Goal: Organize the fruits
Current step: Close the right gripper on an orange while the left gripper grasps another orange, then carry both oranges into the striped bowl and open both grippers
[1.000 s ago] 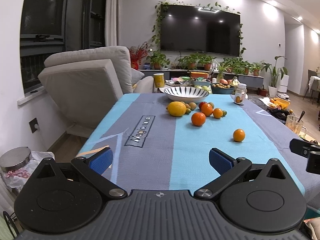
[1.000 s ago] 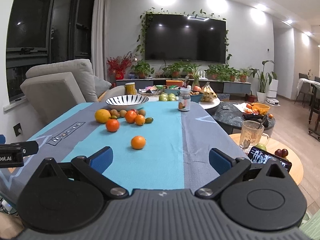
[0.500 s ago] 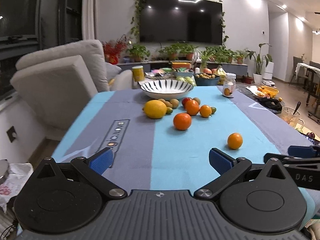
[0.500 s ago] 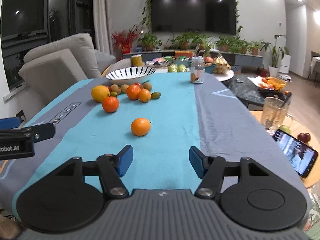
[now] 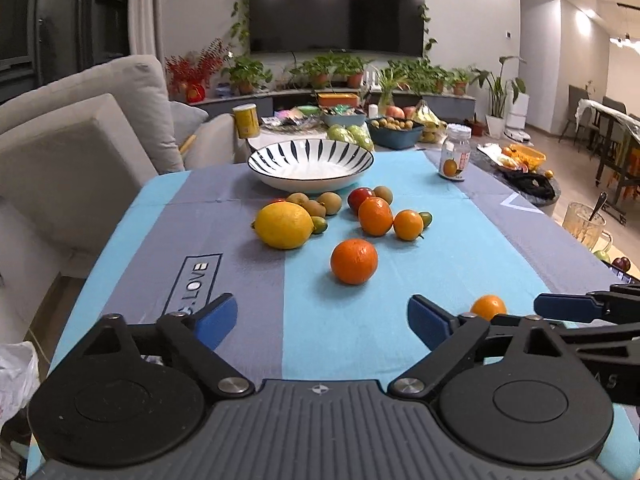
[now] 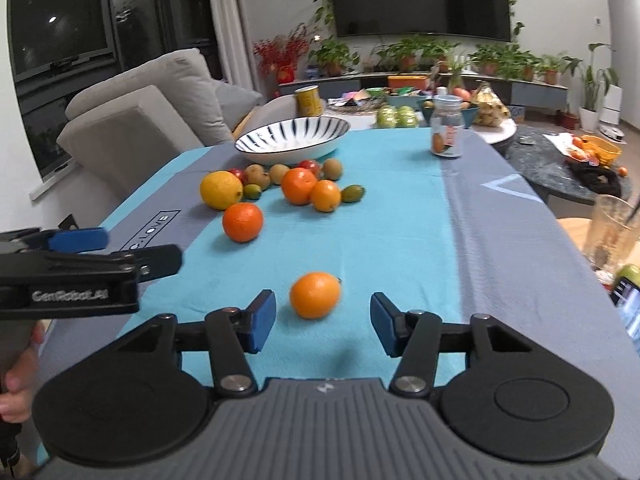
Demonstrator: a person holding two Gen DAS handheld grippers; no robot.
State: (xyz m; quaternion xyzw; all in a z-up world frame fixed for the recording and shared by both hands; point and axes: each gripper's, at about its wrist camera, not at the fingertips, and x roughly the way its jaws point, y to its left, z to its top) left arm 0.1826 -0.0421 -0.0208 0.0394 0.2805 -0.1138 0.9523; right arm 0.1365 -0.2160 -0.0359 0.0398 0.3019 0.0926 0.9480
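A striped white bowl (image 5: 280, 178) (image 6: 288, 156) stands empty at the far end of a blue and grey tablecloth (image 5: 360, 340). In front of it lie a lemon (image 5: 284, 225) (image 6: 221, 189), several oranges and small brown and green fruits. One orange (image 5: 354, 261) (image 6: 242, 222) sits alone, ahead of my left gripper (image 5: 322, 320), whose jaws are closing with nothing between them. A smaller orange (image 5: 488, 307) (image 6: 315, 294) lies just between the tips of my right gripper (image 6: 324, 322), which is open, its pads apart from the fruit.
A lidded jar (image 5: 454, 158) (image 6: 447, 132) stands at the cloth's far right. Off the table's right edge are a glass mug (image 5: 584, 226) (image 6: 612, 232) and a phone (image 6: 628, 304). A grey sofa (image 5: 80, 148) runs along the left side. A hand (image 6: 20, 376) holds the left gripper.
Both grippers have moved forward over the table towards the fruit. The right jaws have narrowed and the small orange now lies between their tips. The left jaws have narrowed slightly.
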